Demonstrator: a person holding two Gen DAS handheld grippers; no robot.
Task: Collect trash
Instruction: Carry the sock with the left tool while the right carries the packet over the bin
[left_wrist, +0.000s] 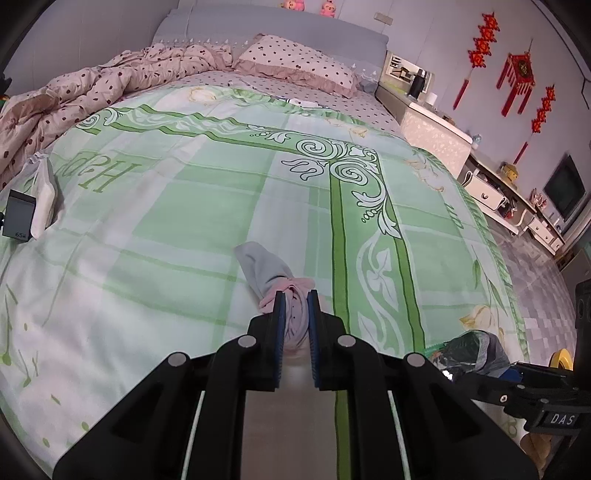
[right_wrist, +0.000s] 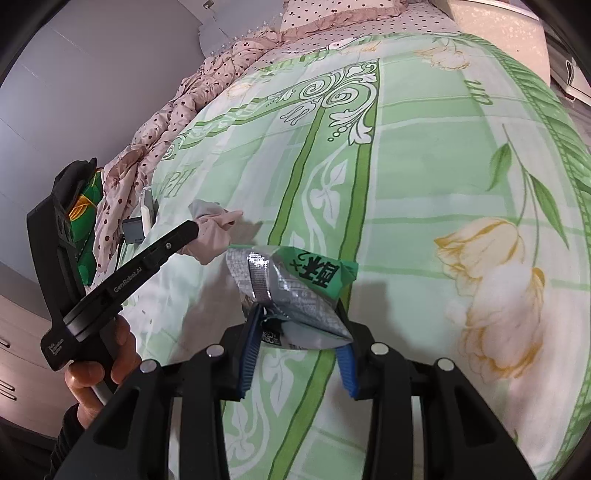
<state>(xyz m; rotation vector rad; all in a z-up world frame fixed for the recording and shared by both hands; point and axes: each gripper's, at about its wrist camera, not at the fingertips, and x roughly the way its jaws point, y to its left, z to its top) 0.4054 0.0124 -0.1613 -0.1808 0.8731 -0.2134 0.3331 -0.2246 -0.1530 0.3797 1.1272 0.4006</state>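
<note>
Trash in two pieces is off the bed (left_wrist: 177, 206): a grey-and-pink sock (left_wrist: 266, 275), pinched tight in the jaws of the left gripper (left_wrist: 296, 295) at 6 o'clock in the left wrist view, and a silver-and-green foil wrapper (right_wrist: 291, 291), clamped between the blue pads of the right gripper (right_wrist: 300, 325) at 6 o'clock in the right wrist view. Bed carries a green-and-white floral sheet (left_wrist: 207, 236) with large lettering, partly legible as "Hap". Spotted pink quilt (left_wrist: 92, 92) lies bunched at 10 o'clock; matching pillow (left_wrist: 295, 62) at 12 o'clock. Bedside cabinet (left_wrist: 432, 129) and red wall ornaments (left_wrist: 517, 74) stand at 2 o'clock. Wrapper bears green-panel characters, not readable. Left gripper's arm reads "GenRobot.AI"; a charger (left_wrist: 18, 214) at 9 o'clock reads "65W".
</note>
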